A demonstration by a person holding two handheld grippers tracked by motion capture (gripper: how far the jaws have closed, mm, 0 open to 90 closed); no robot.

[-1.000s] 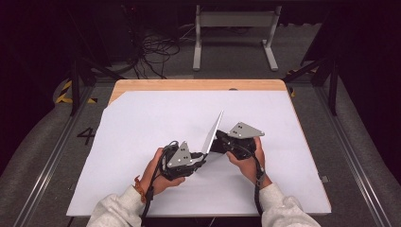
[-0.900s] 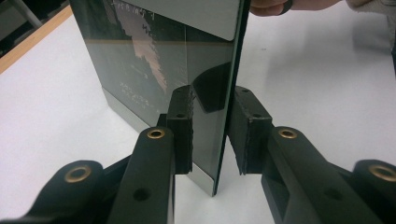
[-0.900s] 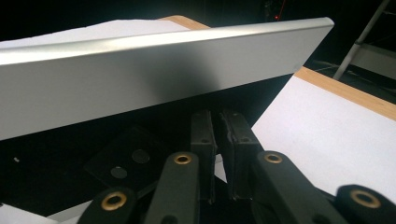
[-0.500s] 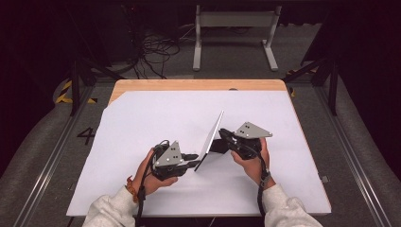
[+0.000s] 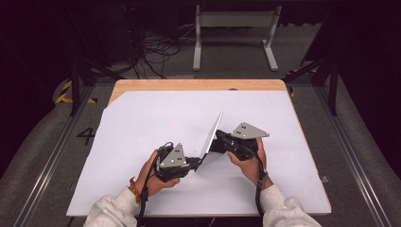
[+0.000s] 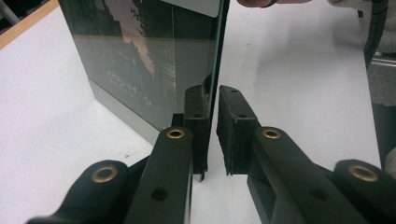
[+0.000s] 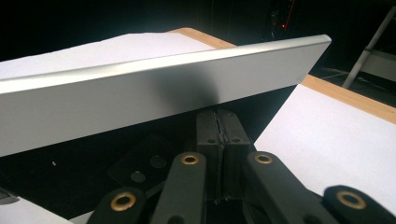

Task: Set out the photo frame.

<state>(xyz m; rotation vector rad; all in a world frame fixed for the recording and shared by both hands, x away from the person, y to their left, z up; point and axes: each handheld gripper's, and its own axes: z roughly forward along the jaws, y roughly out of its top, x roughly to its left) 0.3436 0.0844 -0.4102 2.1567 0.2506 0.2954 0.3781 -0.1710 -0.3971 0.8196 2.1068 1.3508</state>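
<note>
Thin silver flat panel with dark glossy face [image 5: 211, 135] stands tilted on edge mid white table sheet [image 5: 142, 123]. Left gripper [image 5: 195, 163] jaws just closed in – now pinching panel's lower corner. Right gripper [image 5: 218, 140] clenched at panel's back – two-handed hold now, ready to turn.

white table cover [image 5: 142, 123], cables [image 5: 151, 52], metal stand [image 5: 234, 28]

A wooden table [image 5: 198, 85] under a white sheet [image 5: 142, 123] stands on grey carpet [image 5: 47, 142], the number 4 [image 5: 86, 135] marked just left of the table. Beyond the table's far edge stand a white metal frame [image 5: 235, 19] and tangled black cables [image 5: 153, 52]. The room behind is dark.
</note>
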